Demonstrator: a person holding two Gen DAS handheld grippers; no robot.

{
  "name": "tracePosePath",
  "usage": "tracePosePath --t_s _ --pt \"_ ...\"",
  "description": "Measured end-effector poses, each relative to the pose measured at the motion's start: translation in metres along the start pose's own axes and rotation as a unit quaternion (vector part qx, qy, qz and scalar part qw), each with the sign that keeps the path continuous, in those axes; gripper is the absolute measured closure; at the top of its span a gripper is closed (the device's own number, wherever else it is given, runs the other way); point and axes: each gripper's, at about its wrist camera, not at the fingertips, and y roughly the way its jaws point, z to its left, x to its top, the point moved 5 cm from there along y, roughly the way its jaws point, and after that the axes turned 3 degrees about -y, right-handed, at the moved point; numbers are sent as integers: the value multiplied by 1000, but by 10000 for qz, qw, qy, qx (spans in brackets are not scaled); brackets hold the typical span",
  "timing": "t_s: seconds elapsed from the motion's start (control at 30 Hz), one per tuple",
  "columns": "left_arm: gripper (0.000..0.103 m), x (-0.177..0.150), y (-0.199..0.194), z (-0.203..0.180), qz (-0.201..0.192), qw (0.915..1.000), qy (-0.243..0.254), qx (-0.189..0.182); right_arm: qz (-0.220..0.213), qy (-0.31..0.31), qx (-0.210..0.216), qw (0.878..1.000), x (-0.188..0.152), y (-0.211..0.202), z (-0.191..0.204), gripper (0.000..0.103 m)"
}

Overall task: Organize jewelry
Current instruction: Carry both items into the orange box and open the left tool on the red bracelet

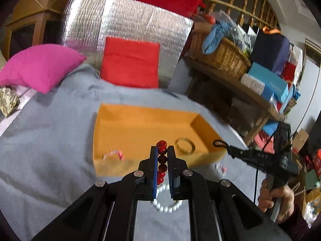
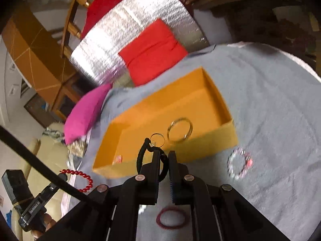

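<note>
An open orange box [image 1: 140, 124] lies on a grey cloth; it also shows in the right wrist view [image 2: 216, 138]. A gold bangle [image 1: 185, 145] [image 2: 180, 129] and a pink beaded bracelet [image 1: 113, 154] lie inside it. My left gripper [image 1: 162, 150] is shut on a red bead bracelet [image 1: 162, 160], held just above the box's near wall; the bracelet also shows in the right wrist view [image 2: 80, 177]. My right gripper [image 2: 163, 156] is shut on a black cord with a metal ring [image 2: 157, 140], above the box's near wall. The right gripper shows in the left view [image 1: 220, 143].
On the cloth lie a white bead bracelet [image 1: 167, 202], a pink-and-clear bead bracelet [image 2: 239, 163] and a dark red hair band [image 2: 170, 218]. A red pouch [image 1: 130, 64], a silver foil panel [image 1: 128, 26] and a pink cushion [image 1: 38, 66] stand behind the box. A cluttered shelf [image 1: 240, 84] is at right.
</note>
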Motion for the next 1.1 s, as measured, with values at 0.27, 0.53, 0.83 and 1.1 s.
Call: tracePosePath --t_s 0.27,0.53,0.83,1.1 --pt "94 26 36 -1 -410 9990 -61 177 -302 153 -233 9992 25 13 -11 94" --pt "93 14 83 -12 -115 9996 57 251 -227 249 -376 9987 29 34 -19 94" --pt "93 1 113 -8 199 9983 158 518 -152 288 -532 9981 32 53 -32 94" --pt "78 -7 116 -16 411 9957 417 722 -272 493 -573 9968 37 49 -45 91"
